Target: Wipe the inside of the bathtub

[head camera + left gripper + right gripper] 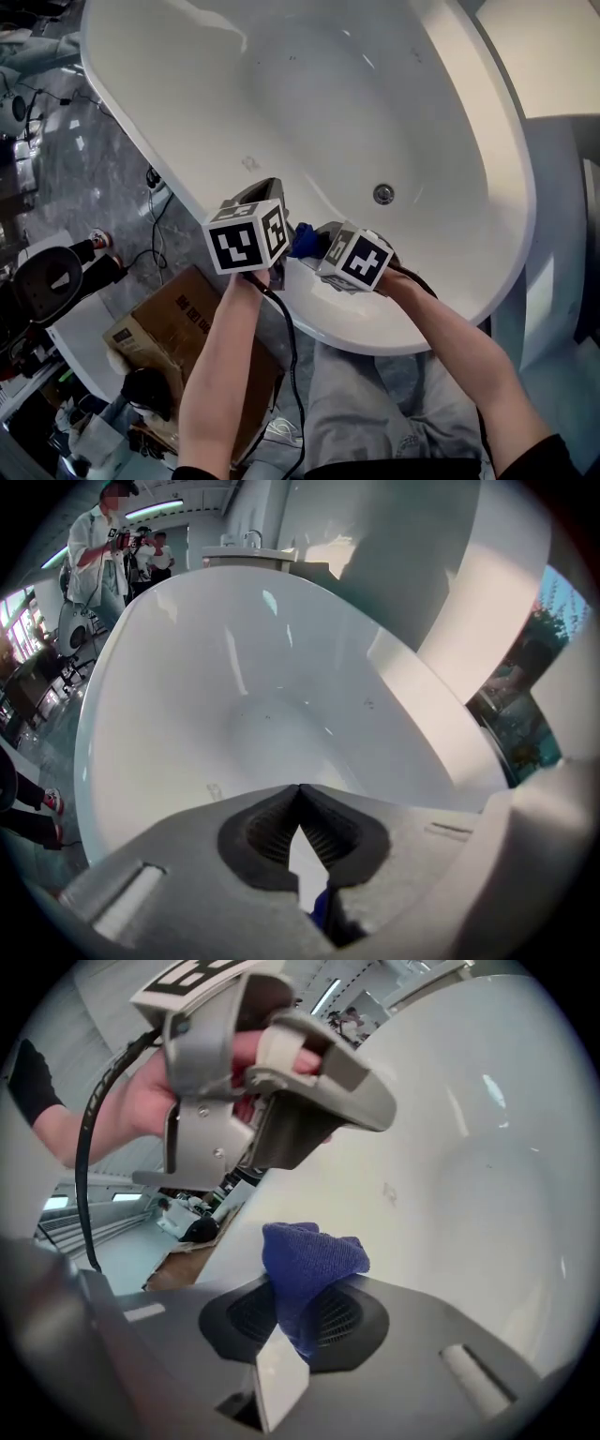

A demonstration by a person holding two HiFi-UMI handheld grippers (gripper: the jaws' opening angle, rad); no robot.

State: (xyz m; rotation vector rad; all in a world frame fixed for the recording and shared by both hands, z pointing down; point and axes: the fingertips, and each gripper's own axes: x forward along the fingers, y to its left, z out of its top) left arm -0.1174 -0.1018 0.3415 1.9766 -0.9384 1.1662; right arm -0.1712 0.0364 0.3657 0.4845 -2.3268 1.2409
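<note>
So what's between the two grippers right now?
A blue cloth, clamped in the right gripper, beside the shut left gripper; the head view shows it.

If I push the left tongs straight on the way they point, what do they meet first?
Most likely the white inside of the bathtub. The left tongs, shut, aim into the basin, and nothing shows between them and it. Depth is unclear, so I cannot say how soon.

A cardboard box sits on the grey floor, with a black cable lying near it. In the left gripper view, people stand well beyond, near a white counter.
</note>
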